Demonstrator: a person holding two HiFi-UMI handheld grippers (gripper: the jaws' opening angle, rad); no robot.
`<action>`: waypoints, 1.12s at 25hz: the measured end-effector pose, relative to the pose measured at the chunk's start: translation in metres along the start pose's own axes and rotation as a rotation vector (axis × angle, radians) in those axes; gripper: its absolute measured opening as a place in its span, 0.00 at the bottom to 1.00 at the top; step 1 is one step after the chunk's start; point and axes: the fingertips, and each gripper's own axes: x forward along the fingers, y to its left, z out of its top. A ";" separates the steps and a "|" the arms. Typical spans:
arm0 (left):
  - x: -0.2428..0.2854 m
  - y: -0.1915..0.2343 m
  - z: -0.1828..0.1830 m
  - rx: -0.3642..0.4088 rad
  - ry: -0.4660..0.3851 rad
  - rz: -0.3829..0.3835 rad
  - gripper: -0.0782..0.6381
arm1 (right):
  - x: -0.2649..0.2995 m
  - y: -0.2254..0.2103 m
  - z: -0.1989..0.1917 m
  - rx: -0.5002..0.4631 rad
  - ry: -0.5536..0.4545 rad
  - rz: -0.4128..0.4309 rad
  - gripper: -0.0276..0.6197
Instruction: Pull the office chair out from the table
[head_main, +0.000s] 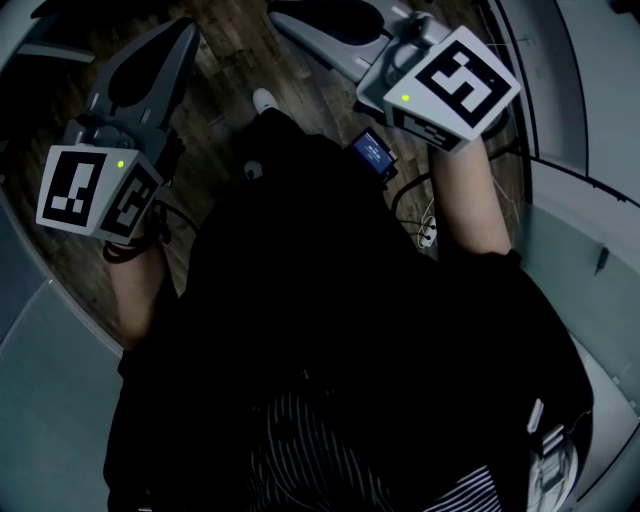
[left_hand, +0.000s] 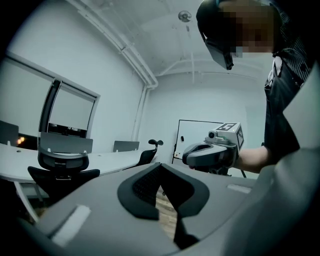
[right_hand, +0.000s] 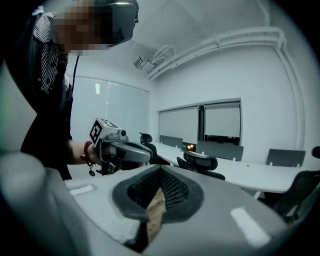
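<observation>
Office chair (left_hand: 62, 167) is tucked at the long white desk (left_hand: 115, 160), far left in the left gripper view and well apart from both claws. Nothing touches it, and the head view doesn't show it. Left claw (left_hand: 161, 172) has its jaws together with nothing between them. It aims right of the chair, so the chair lies ahead and off to its left. Right claw (right_hand: 161, 174) is likewise closed and empty. In the right gripper view the same chair (right_hand: 200, 162) sits just right of the claw's line, at the near edge of the desk (right_hand: 260, 177). Left hand is probably nearer, since the chair looks bigger from it. Likely next: open the claws, reach the backrest, pull straight away from the desk edge.
</observation>
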 end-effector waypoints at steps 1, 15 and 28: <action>0.000 0.008 -0.001 0.003 -0.006 0.007 0.11 | 0.008 -0.003 0.000 -0.006 -0.004 0.000 0.05; 0.069 0.060 0.058 0.034 -0.029 0.026 0.11 | 0.032 -0.093 0.036 0.000 -0.064 0.035 0.05; 0.133 0.151 0.064 0.043 -0.021 0.101 0.11 | 0.098 -0.188 0.037 -0.025 -0.089 0.114 0.04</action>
